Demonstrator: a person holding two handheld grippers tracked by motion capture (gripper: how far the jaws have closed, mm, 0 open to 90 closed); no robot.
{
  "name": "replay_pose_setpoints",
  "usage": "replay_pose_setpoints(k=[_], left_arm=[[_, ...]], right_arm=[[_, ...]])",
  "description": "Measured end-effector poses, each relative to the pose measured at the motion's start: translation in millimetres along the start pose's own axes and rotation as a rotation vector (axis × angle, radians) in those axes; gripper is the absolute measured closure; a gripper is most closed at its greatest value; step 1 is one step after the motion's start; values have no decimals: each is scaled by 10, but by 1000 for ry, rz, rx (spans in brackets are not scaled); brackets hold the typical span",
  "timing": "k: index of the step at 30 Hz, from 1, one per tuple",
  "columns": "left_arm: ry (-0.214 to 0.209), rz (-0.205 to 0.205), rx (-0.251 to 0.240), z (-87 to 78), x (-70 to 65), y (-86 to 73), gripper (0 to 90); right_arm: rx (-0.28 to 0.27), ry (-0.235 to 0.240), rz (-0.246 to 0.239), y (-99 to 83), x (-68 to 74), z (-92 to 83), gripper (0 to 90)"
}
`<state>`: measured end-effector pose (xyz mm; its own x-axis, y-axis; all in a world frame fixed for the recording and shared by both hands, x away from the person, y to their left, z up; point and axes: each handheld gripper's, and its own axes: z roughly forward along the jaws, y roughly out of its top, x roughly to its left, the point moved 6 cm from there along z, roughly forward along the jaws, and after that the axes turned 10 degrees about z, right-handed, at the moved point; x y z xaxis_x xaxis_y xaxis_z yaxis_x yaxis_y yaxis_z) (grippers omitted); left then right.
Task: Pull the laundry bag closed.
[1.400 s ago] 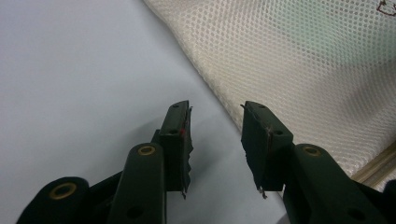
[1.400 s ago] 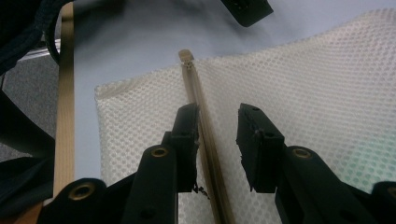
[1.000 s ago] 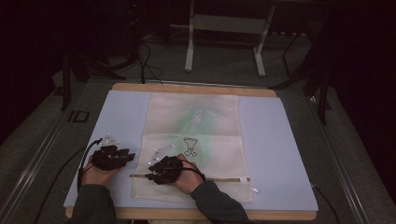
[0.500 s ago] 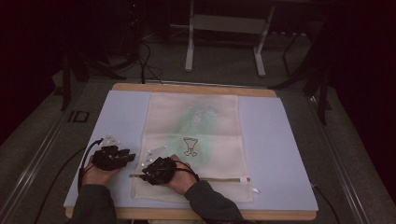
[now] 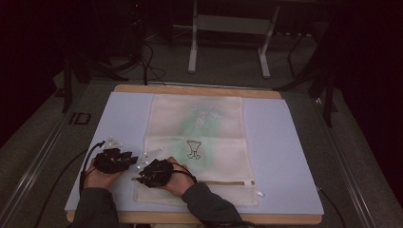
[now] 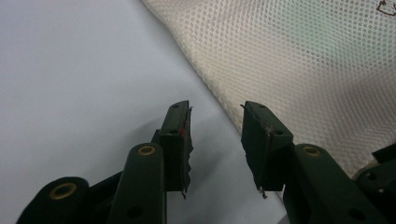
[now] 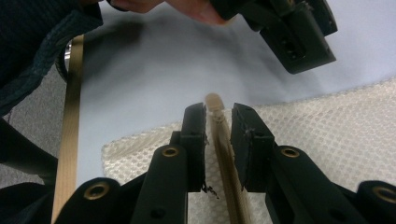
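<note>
- The right gripper has shifted a little toward the near left corner of the mesh bag since a second ago, and its fingers have just been closing – they now stand narrowly apart on either side of the end of the bag's zip, a tan strip running between them; whether the pads already press on it cannot be told
- This looks like the start of gripping the zip end, perhaps to hold it while the bag is opened
- The bag lies flat in the middle of the table, its zip along the near edge, a small drawn figure on its front
- The left gripper has stayed just left of the bag's edge, fingers spread over the bare pale table cover, nothing between them
- The two grippers sit close together – the left hand crowds the right one's working room
</note>
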<state>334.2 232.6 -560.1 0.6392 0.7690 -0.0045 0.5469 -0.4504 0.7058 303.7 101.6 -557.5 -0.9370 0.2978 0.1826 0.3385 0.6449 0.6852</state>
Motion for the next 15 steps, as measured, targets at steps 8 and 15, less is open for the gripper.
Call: replay_pose_setpoints(k=[8,15], left_arm=[[-2,0,3,6,-4,1,619],[-3,-1,1,4,-1,-1,618]], right_arm=[[4,-2,5,39,-14,48,753],[9,5,8,66,0,112,753]])
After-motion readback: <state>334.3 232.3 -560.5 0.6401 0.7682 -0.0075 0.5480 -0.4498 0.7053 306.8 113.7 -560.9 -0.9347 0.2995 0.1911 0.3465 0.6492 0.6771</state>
